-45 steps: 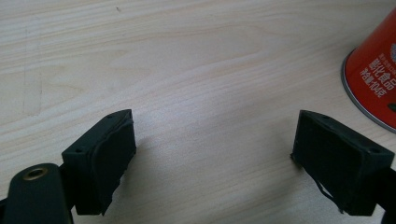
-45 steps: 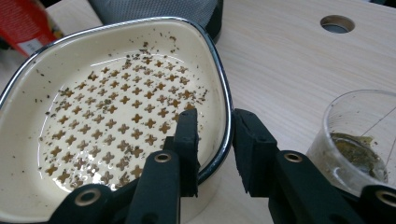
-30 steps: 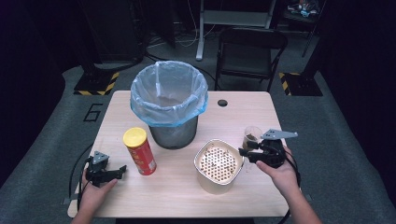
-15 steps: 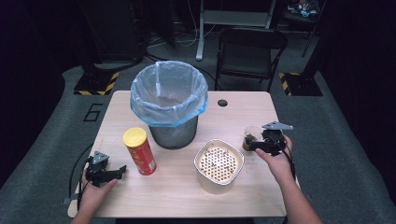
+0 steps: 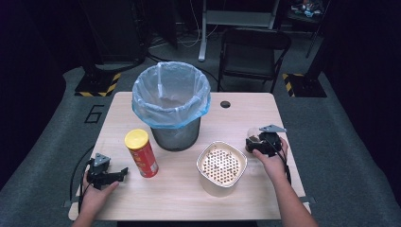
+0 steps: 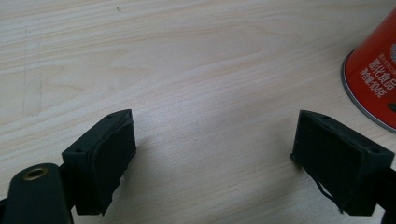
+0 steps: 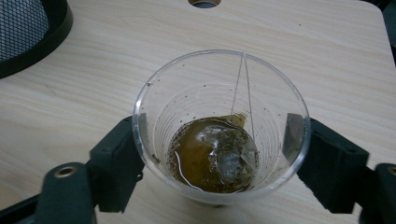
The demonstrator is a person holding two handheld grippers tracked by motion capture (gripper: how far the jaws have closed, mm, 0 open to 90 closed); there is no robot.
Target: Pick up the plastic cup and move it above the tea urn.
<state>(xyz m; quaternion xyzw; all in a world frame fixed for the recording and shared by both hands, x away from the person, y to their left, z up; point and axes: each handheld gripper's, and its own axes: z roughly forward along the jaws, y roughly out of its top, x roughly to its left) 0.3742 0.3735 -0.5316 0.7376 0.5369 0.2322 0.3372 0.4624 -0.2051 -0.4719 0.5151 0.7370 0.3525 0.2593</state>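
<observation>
The right gripper (image 7: 212, 154), jaws just closing, brackets the clear cup (image 7: 220, 123) of tea dregs right of the strainer pot (image 5: 221, 166), grip unconfirmed; lifting and emptying remain, left gripper (image 6: 229, 154) spread idle

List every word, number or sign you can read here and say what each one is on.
"6": painted in dark strokes on the grey floor left of the table.
White Chinese characters on the red can: print shows in the left gripper view, too small and tilted to read reliably.
Label on the red can in the high view: blurred, unreadable.
Clear cup: no text.
</observation>
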